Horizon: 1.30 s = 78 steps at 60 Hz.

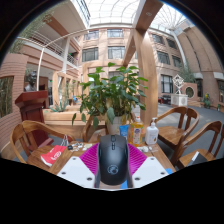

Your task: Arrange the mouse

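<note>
A black computer mouse (113, 156) sits between my two fingers, its back end toward the camera and its nose pointing away. My gripper (113, 163) is shut on the mouse: the pink pads (92, 158) press on its left and right sides. The mouse is held above a wooden table (60, 160), raised so that it stands out against the scene beyond.
On the table just beyond the mouse stand bottles (136, 131) and a clear one (152, 133). A red object (53, 155) lies to the left. Wooden chairs (27, 136) surround the table; a potted plant (112, 95) stands behind.
</note>
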Tool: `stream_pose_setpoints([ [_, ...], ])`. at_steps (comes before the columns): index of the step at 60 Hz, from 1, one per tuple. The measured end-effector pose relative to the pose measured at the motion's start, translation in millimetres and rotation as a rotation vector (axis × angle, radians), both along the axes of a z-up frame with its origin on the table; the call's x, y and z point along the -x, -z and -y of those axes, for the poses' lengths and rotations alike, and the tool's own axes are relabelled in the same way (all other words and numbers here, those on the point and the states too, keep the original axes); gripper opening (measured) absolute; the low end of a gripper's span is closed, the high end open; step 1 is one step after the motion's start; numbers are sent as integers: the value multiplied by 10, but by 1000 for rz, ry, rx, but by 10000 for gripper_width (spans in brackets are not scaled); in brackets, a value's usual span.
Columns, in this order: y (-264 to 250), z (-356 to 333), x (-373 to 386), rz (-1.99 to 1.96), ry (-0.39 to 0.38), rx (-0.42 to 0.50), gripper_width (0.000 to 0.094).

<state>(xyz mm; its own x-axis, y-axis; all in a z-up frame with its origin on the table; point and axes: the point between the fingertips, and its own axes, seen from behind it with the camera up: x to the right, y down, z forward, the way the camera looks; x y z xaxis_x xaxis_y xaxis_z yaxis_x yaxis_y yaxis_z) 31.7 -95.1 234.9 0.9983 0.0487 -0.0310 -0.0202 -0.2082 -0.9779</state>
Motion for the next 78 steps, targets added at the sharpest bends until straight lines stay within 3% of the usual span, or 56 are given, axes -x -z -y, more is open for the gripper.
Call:
stream_pose_setpoints([
  [15,1674,-78,-1462,66,159,293,364],
  [29,2437,69,-1703,-5,182,431,467],
  [35,2387,94,-1715,-2,195,420,558],
  [40,2187,160,-1728,37,200,393,861],
  [43,2048,227,-1726,58,201,374,825],
  [47,1840,360,-1679,71,204,359,865],
  [63,992,1118,-1460,96,219,276,854],
  [78,611,1849,-1313,126,223,239,853],
])
